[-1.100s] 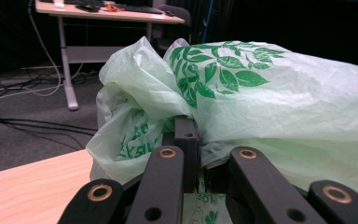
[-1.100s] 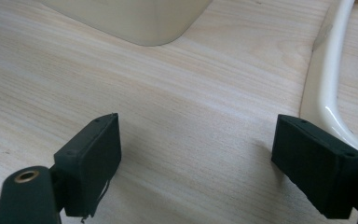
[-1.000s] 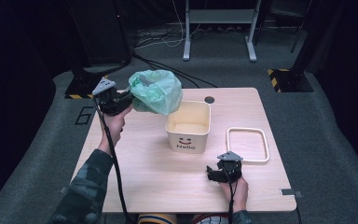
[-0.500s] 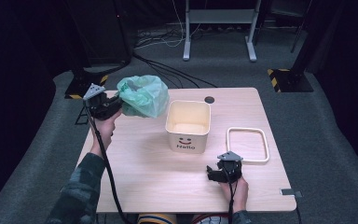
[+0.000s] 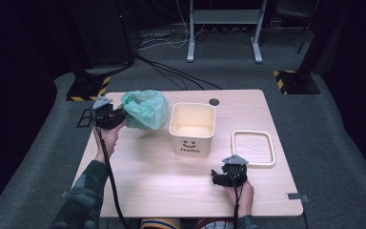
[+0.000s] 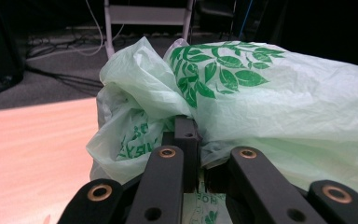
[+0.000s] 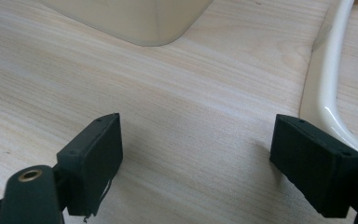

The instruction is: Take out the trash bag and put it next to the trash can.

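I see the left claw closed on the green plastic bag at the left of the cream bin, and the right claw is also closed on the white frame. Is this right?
Not fully. The left claw is indeed shut on the green plastic bag left of the cream bin. But the right claw is open and holds nothing: in the right gripper view its jaws stand wide apart over bare table, the white frame beside them.

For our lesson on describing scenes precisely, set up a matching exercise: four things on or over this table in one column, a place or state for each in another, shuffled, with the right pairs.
Things:
1. crumpled green plastic bag
2. cream square bin with "Hello" face
3. cream rounded-square plastic ring
4. right claw

Places or states:
A. open with nothing between its pads, low over the wood
B. flat on the table, right of the bin
C. pinched in the shut left claw
D. upright mid-table, top open

Pairs: 1-C, 2-D, 3-B, 4-A
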{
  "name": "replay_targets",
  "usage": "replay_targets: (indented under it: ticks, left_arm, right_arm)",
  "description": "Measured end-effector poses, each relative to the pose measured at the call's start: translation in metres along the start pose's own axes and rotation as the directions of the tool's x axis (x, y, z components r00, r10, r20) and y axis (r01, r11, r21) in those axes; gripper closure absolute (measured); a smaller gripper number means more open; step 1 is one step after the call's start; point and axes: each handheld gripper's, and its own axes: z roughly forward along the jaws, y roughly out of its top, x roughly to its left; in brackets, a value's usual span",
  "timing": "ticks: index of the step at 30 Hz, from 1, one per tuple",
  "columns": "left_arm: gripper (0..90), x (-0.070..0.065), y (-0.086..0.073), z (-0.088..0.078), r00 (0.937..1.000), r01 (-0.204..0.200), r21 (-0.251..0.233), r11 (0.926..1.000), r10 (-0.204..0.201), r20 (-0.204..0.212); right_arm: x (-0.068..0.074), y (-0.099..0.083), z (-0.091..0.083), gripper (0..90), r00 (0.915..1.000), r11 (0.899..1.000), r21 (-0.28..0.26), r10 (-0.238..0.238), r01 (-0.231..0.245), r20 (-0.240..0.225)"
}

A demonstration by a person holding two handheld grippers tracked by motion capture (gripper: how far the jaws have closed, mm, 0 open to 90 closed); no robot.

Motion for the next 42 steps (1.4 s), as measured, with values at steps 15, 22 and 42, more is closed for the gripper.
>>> replay_targets:
  ticks: [15, 22, 42]
  left_arm:
    - [86.0, 0.005, -0.033, 0.024, 0.9993, 0.014, 0.074, 0.9971, -0.011, -0.035]
    - [85.9, 0.008, -0.038, 0.030, 0.9983, 0.017, 0.079, 0.9968, -0.013, -0.057]
    - [78.0, 0.002, -0.027, 0.044, 0.9964, -0.011, 0.100, 0.9950, 0.019, -0.083]
  right_arm:
    - [0.000, 0.000, 0.000, 15.9, 1.0000, 1.000, -0.001, 0.000, 0.000, 0.001]
    - [0.000, 0.000, 0.000, 15.9, 1.0000, 1.000, -0.002, -0.002, 0.002, 0.001]
    - [0.000, 0.000, 0.000, 16.0, 1.0000, 1.000, -0.001, 0.000, 0.000, 0.000]
